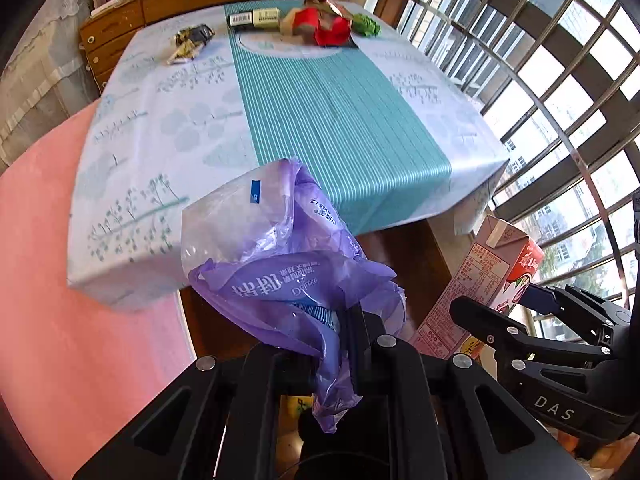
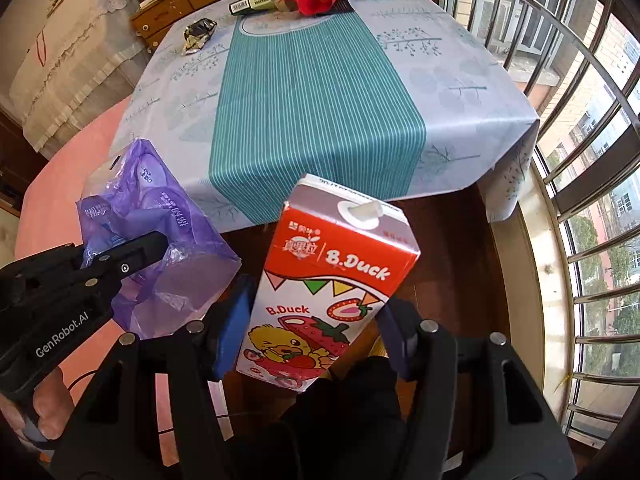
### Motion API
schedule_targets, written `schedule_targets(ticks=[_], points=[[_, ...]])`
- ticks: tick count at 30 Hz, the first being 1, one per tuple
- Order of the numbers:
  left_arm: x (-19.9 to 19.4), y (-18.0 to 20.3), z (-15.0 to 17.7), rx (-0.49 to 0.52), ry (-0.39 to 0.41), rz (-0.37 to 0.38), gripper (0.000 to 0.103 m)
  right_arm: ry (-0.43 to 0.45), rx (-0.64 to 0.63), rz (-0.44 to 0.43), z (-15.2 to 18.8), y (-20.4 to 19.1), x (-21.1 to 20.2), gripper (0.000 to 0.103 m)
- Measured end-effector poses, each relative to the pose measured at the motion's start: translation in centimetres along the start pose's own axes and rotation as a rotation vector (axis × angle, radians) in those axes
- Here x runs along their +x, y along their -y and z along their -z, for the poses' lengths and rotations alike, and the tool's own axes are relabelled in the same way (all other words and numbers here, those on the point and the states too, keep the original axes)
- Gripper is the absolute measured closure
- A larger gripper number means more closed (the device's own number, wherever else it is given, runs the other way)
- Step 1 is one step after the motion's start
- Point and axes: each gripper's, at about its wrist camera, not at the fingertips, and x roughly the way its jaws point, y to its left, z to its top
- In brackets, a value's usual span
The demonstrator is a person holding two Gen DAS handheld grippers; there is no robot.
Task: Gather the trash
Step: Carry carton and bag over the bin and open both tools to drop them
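Plastic wrap hung limp and slippery, pinched in our left gripper; our right gripper clamped the stiff carton at its lower sides (probably light), both off the bench's near edge.

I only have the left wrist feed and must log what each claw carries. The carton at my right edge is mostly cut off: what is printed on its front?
Observer: The carton reads B.Duck, with a yellow duck and strawberries, red on top.
Operator: Is the right claw actually gripping it?
Observer: Yes, the right claw has a blue pad pressed on each side of it, near the bottom.
Operator: Is its spout sealed?
Observer: A white spout sits on the top face; whether it is sealed, I cannot tell.
Operator: And my purple bag from that side?
Observer: The purple bag hangs clamped in the left claw.
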Motion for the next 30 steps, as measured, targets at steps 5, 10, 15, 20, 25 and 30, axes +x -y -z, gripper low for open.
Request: schedule_targets(ticks=[5,10,15,20,25,30], points=[[3.5,1.5,2.1,0.011,-0.057,-0.004,0.092,-0.05,0.046,0.001,2.5,2.0,2.9,0.047],[8.7,2.5,4.3,0.013,-0.112,-0.013,0.092,-0.106,0.076,0.008,4.8,4.2,7.6,0.047],[14.6,2.7,6.2,-0.026,-0.165,-0.036,0.092,-0.147,0.103,0.022,6.8,6.5,12.7,0.047],[20.0,2.5,7.5,-0.044,-0.19,-0.06,0.092,-0.158,0.133,0.03,7.8,8.7,17.3,0.047],[25.6,2.1,8.1,-0.046,-0.203,-0.08,0.092,-0.141,0.172,0.031,8.2,10.6,22.2,0.047],[30.9,1.5,8.2,-0.059,-0.203,-0.071,0.092,-0.105,0.177,0.034,7.8,11.8,27.0,0.047]])
